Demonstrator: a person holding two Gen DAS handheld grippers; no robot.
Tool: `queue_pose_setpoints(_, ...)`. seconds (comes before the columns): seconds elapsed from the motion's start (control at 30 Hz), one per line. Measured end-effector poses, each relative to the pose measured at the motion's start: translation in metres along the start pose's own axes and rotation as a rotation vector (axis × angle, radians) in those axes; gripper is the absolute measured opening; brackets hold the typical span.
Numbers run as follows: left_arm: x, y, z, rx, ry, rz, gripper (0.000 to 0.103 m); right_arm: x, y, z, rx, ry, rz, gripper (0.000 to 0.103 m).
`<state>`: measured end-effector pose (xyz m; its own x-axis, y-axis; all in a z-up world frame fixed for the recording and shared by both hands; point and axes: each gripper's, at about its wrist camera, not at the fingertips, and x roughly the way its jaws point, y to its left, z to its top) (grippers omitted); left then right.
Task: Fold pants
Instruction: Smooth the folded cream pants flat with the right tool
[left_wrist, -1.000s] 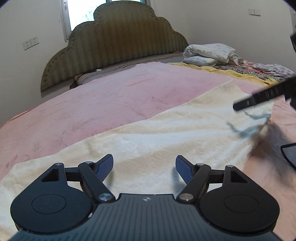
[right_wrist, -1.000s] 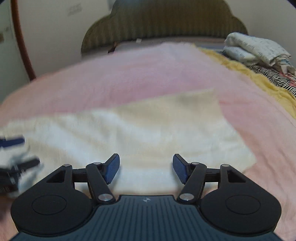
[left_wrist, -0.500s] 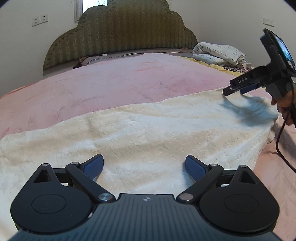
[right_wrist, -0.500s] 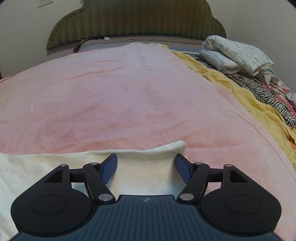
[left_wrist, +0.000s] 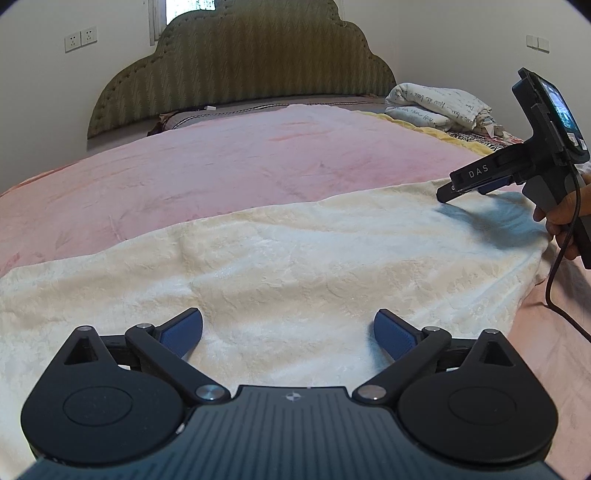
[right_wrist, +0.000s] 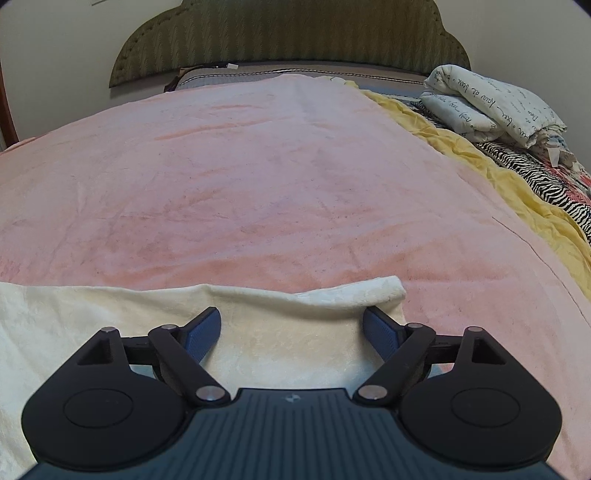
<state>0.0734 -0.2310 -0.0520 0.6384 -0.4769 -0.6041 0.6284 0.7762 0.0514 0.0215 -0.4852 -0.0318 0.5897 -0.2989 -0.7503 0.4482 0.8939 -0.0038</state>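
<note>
- One pair of cream pants (left_wrist: 295, 266) lies spread flat on the pink blanket (left_wrist: 221, 166) of the bed, across the near part of it in both views.
- Left gripper (left_wrist: 288, 332): two blue fingers (left_wrist: 183, 330) wide apart, having just been opening. They hang over the cream cloth, which shows in the gap beneath them; the pads press on nothing.
- Right gripper (right_wrist: 291, 328): two blue fingers (right_wrist: 203, 332) apart, also just opened further. It sits at the pants' far right corner (right_wrist: 369, 291), where the edge is turned up in a small fold. The right finger's tip lies just under or against that fold; whether it touches I cannot tell. No clamp.
- From the left view the right gripper (left_wrist: 448, 194) is seen side-on, its tip low over the pants' right end, with its shadow on the cloth.
- One hand (left_wrist: 561, 221) holds that gripper's handle; one black cable (left_wrist: 554, 280) trails down from it onto the blanket.
- One screen (left_wrist: 561, 110) is mounted on top of the right gripper.
- One olive padded headboard (left_wrist: 243, 66) stands at the far end of the bed.
- One yellow sheet (right_wrist: 498, 173) runs along the blanket's right side.
- One folded white bundle with script print (right_wrist: 491, 107) lies at the far right, on a zebra-striped cloth (right_wrist: 535, 173).
- Two wall sockets (left_wrist: 80, 37) side by side left of the headboard; one switch plate (left_wrist: 537, 43) on the right wall.
</note>
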Motion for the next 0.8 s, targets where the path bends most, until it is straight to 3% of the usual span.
queue_pose_setpoints(0.33, 0.000, 0.001, 0.000, 0.000, 0.000, 0.000, 0.103, 0.002, 0.000, 0.000, -0.003, 0.000, -0.021, 0.094)
queue_pose_setpoints(0.8, 0.000, 0.001, -0.001, 0.001, 0.001, -0.001, 0.103, -0.009, 0.002, -0.003, -0.001, -0.010, -0.026, 0.095)
